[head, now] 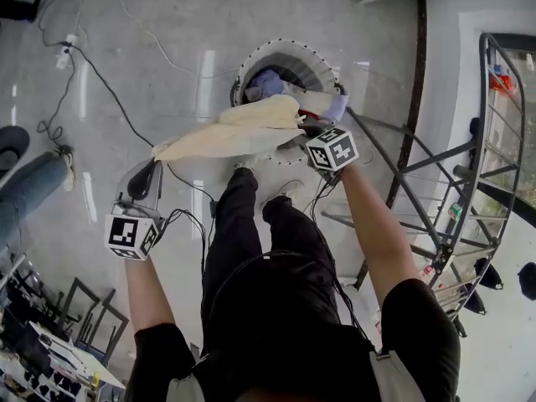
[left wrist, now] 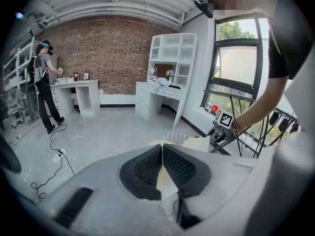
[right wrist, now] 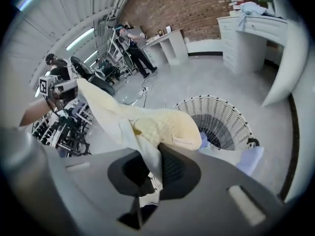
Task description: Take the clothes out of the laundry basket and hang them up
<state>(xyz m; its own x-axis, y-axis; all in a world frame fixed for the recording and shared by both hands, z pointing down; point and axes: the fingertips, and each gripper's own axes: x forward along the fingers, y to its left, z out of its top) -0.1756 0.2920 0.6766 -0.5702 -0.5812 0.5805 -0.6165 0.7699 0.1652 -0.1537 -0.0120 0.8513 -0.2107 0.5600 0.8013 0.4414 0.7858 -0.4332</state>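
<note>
- Pinched shut in the left gripper (head: 156, 164): one end of the cream cloth (head: 234, 132), to stop it dropping.
- Squeezed in the right gripper (head: 306, 127): the other end, to stretch it flat.
- Held up over the laundry basket (head: 244, 72), with more clothes (head: 268, 82) inside.
- Farther right: the drying rack (head: 494, 141), likely for hanging.

With the person wearing the camera as the dial's centre, the laundry basket (head: 285, 45) stands on the floor at twelve o'clock, with clothes (head: 266, 82) in it. A cloth (head: 234, 132) stretches over its near rim, from the left gripper (head: 149, 174) at ten o'clock to the right gripper (head: 308, 129) at one. The drying rack (head: 466, 174) stands at three o'clock. A power strip (head: 65, 53) lies on the floor at eleven, and another person's leg (head: 29, 187) is at nine.
</note>
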